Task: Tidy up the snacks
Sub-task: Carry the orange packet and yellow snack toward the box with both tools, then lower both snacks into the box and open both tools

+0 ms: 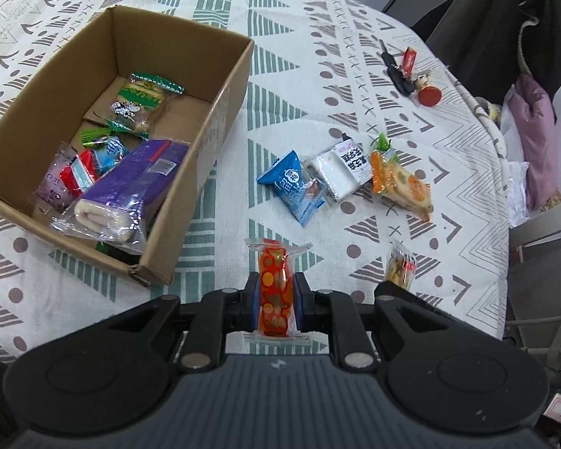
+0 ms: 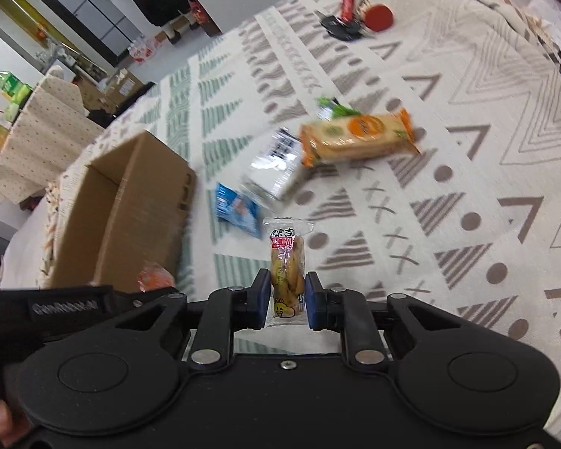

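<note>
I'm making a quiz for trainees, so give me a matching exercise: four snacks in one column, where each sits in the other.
Things:
1. red-orange packet
2. purple roll cake
3. blue packet
4. clear yellow packet

Places:
A. inside the cardboard box
B. in the right tongs
C. loose on the tablecloth
D. in the left tongs

Pairs: 1-D, 2-A, 3-C, 4-B

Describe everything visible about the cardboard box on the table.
The cardboard box is plain brown corrugated board, rectangular and open-topped, with a torn lower corner. It stands upright on the patterned tablecloth, left of the loose snacks. Inside lie several wrapped snacks: a long purple roll cake packet leaning over the near end, a green-striped packet near the middle, and small red, blue and pink packets along the left wall. Neither tongs touch it.
</note>
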`<move>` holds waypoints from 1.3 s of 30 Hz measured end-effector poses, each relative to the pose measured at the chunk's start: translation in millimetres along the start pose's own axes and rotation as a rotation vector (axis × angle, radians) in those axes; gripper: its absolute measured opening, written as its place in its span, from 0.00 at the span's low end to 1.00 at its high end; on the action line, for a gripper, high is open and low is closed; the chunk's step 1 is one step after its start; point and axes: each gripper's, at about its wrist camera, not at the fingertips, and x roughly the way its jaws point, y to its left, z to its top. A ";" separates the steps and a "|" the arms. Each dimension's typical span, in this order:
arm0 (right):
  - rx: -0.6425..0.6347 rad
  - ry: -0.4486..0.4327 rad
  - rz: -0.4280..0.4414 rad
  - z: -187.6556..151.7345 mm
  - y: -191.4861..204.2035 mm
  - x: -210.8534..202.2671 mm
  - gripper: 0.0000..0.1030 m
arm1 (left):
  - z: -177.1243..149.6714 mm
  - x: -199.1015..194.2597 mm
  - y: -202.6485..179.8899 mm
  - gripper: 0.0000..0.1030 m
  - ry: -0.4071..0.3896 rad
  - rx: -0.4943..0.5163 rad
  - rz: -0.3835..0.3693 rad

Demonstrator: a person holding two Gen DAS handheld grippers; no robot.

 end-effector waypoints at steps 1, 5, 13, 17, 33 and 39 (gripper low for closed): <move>-0.002 -0.007 0.003 0.8 4.3 -2.3 0.19 | 0.1 -2.8 1.4 0.16 -0.003 0.001 -0.006; -0.015 -0.034 0.012 3.4 21.8 -13.6 0.19 | 0.6 -15.6 8.0 0.16 -0.026 0.001 -0.021; -0.046 -0.085 0.039 3.9 57.2 -26.4 0.19 | 3.3 -40.0 26.2 0.16 -0.063 -0.007 -0.034; -0.053 -0.091 0.052 2.1 71.5 -26.0 0.19 | 7.2 -49.8 36.2 0.16 -0.079 -0.015 -0.036; -0.084 -0.112 0.090 7.2 122.3 -20.5 0.19 | 34.5 -79.7 83.8 0.16 -0.137 -0.058 -0.041; -0.083 -0.100 0.111 13.3 136.8 -8.9 0.19 | 51.2 -82.9 98.9 0.16 -0.149 -0.062 -0.026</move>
